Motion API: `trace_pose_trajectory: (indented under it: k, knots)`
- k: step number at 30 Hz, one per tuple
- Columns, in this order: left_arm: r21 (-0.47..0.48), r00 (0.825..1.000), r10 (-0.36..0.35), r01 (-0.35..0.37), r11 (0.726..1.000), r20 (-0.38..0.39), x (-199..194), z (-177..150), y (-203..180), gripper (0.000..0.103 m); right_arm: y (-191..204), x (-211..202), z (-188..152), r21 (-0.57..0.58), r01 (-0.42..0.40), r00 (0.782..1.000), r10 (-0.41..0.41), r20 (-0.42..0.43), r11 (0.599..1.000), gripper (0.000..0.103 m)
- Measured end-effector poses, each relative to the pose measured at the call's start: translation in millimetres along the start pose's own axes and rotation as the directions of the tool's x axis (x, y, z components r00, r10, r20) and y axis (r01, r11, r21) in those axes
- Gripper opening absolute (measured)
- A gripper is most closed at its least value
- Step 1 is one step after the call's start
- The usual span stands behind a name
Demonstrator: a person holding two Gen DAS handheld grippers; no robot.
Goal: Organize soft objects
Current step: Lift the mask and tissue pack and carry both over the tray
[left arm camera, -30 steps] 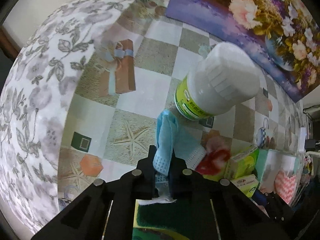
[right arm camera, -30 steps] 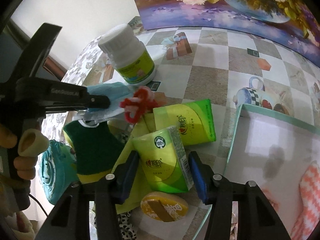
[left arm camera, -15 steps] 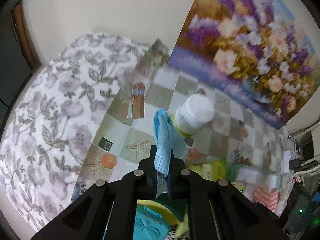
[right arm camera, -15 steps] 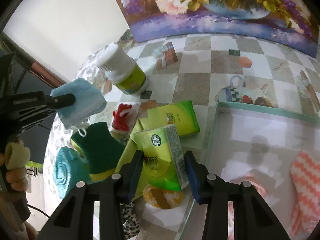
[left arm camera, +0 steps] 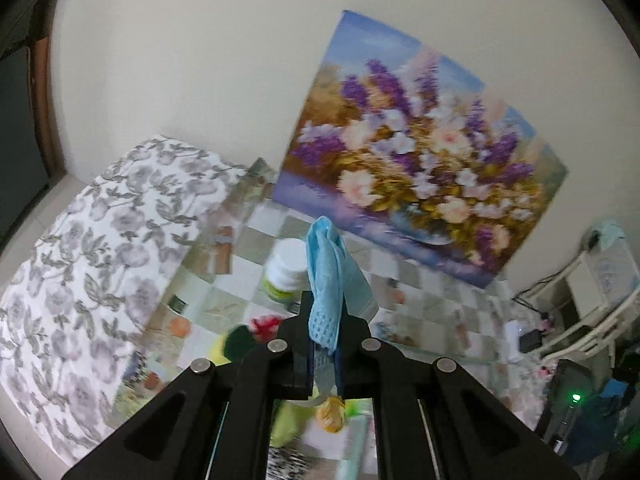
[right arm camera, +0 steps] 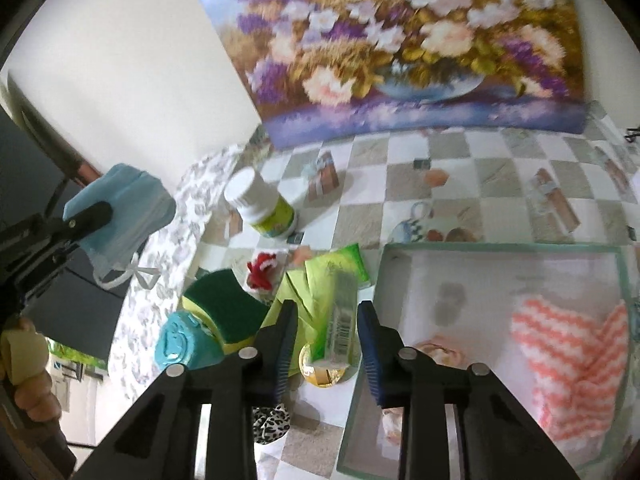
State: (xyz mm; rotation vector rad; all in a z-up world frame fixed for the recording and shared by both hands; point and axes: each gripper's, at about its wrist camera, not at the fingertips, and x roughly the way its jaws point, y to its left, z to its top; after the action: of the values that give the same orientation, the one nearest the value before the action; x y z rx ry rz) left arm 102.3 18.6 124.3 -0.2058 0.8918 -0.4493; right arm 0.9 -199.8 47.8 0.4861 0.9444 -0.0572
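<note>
My left gripper [left arm camera: 325, 344] is shut on a light blue face mask [left arm camera: 330, 280] and holds it high above the table; it also shows at the left of the right wrist view [right arm camera: 124, 216], its white ear loops hanging. My right gripper [right arm camera: 328, 332] is open, its jaws on either side of a green tissue pack [right arm camera: 340, 312] without pressing it. A green and yellow sponge [right arm camera: 224, 312], a teal rolled item [right arm camera: 180, 344], a red fuzzy piece [right arm camera: 260, 272] and a leopard-print item [right arm camera: 272, 420] lie around. A pink and white knitted cloth [right arm camera: 572, 352] lies in the green-rimmed tray [right arm camera: 500, 246].
A white bottle with a green label [right arm camera: 260, 208] stands on the checkered tablecloth. A flat green pack [right arm camera: 344, 264] and a yellow round item [right arm camera: 322, 368] lie under the right gripper. A flower painting [right arm camera: 420, 48] leans on the wall. A floral cloth [left arm camera: 100, 260] covers the left.
My left gripper has lifted the blue mask well up off the pile. My right gripper has risen and pulled back a little, still around the green tissue pack.
</note>
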Motion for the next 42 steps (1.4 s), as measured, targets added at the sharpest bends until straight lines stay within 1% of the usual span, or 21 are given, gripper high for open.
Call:
trace_pose_trajectory:
  k: [1, 3, 5, 7, 9, 11, 13, 16, 19, 20, 23, 24, 28, 30, 34, 36, 38, 39, 42]
  knots:
    - [-0.004, 1.0, -0.012, 0.012, 1.0, 0.001, -2.9, -4.0, -3.9, 0.007, -1.1, -4.3, -0.4, -0.001, 0.006, 1.0, -0.006, 0.005, 1.0, 0.032]
    - [-0.017, 0.999, -0.037, 0.037, 0.999, -0.002, -4.4, -12.8, -9.1, 0.007, -5.1, -8.8, -2.6, 0.0, 0.015, 1.0, -0.015, 0.005, 1.0, 0.025]
    - [-0.034, 0.999, -0.041, 0.04, 0.999, -0.018, -1.1, -22.7, -12.7, 0.007, -10.8, -10.3, -5.3, 0.015, 0.025, 1.0, -0.025, -0.002, 1.0, 0.023]
    - [-0.047, 0.999, -0.028, 0.027, 0.999, -0.029, 5.4, -33.0, -12.9, 0.007, -14.0, -8.3, -8.3, 0.021, 0.025, 1.0, -0.024, -0.012, 0.999, 0.024]
    - [-0.062, 0.999, -0.001, -0.002, 0.998, -0.05, 17.2, -42.8, -11.0, 0.007, -11.9, -1.2, -10.5, 0.006, 0.031, 0.999, -0.031, -0.033, 0.999, 0.024]
    - [-0.079, 0.997, 0.006, -0.012, 0.997, -0.076, 28.8, -49.8, -6.5, 0.007, -7.9, 8.4, -13.1, -0.013, 0.03, 0.998, -0.03, -0.054, 0.999, 0.024]
    - [-0.092, 0.996, 0.017, -0.025, 0.995, -0.093, 39.4, -53.5, -3.1, 0.007, -3.9, 19.8, -16.1, -0.032, 0.028, 0.997, -0.03, -0.074, 0.999, 0.024]
    - [-0.082, 0.992, 0.069, -0.077, 0.994, -0.102, 57.3, -57.0, 0.2, 0.007, 3.1, 41.5, -19.4, -0.065, 0.038, 0.994, -0.045, -0.105, 0.997, 0.024]
    - [-0.107, 0.989, 0.075, -0.089, 0.99, -0.124, 72.9, -58.0, 7.3, 0.007, 7.1, 61.3, -21.3, -0.082, 0.028, 0.99, -0.038, -0.133, 0.996, 0.025]
    - [-0.113, 0.989, 0.078, -0.092, 0.989, -0.128, 75.9, -57.7, 9.2, 0.007, 8.6, 66.7, -21.5, -0.092, 0.028, 0.989, -0.041, -0.14, 0.995, 0.027]
    - [-0.117, 0.988, 0.088, -0.103, 0.988, -0.126, 81.9, -54.0, 13.0, 0.007, 13.0, 80.7, -19.4, -0.115, 0.033, 0.988, -0.05, -0.148, 0.993, 0.04]
    - [-0.12, 0.988, 0.088, -0.103, 0.987, -0.125, 83.1, -52.6, 14.4, 0.007, 14.0, 85.2, -18.5, -0.116, 0.034, 0.988, -0.051, -0.149, 0.993, 0.042]
    - [-0.13, 0.988, 0.097, -0.113, 0.985, -0.124, 87.5, -49.3, 20.3, 0.007, 19.2, 98.4, -14.1, -0.124, 0.016, 0.987, -0.036, -0.157, 0.992, 0.043]
    - [-0.135, 0.987, 0.103, -0.119, 0.984, -0.126, 89.4, -48.3, 23.4, 0.007, 24.4, 106.9, -13.3, -0.15, 0.031, 0.985, -0.055, -0.164, 0.988, 0.048]
    - [-0.152, 0.985, 0.109, -0.129, 0.98, -0.134, 92.5, -48.2, 30.0, 0.007, 26.1, 120.6, -13.1, -0.171, 0.068, 0.979, -0.098, -0.176, 0.983, 0.051]
    - [-0.166, 0.985, 0.103, -0.125, 0.978, -0.137, 92.9, -47.7, 33.8, 0.007, 25.7, 126.6, -12.9, -0.177, 0.085, 0.977, -0.117, -0.178, 0.981, 0.055]
    - [-0.172, 0.985, 0.103, -0.126, 0.977, -0.137, 92.3, -46.9, 35.3, 0.007, 25.2, 131.8, -13.6, -0.179, 0.087, 0.975, -0.121, -0.188, 0.98, 0.057]
    - [-0.172, 0.986, 0.101, -0.124, 0.977, -0.135, 91.7, -46.5, 35.8, 0.007, 24.9, 134.5, -14.5, -0.184, 0.098, 0.973, -0.133, -0.189, 0.978, 0.059]
    - [-0.169, 0.986, 0.101, -0.124, 0.978, -0.136, 91.5, -46.0, 34.5, 0.007, 26.1, 137.7, -15.2, -0.2, 0.118, 0.969, -0.157, -0.19, 0.973, 0.059]
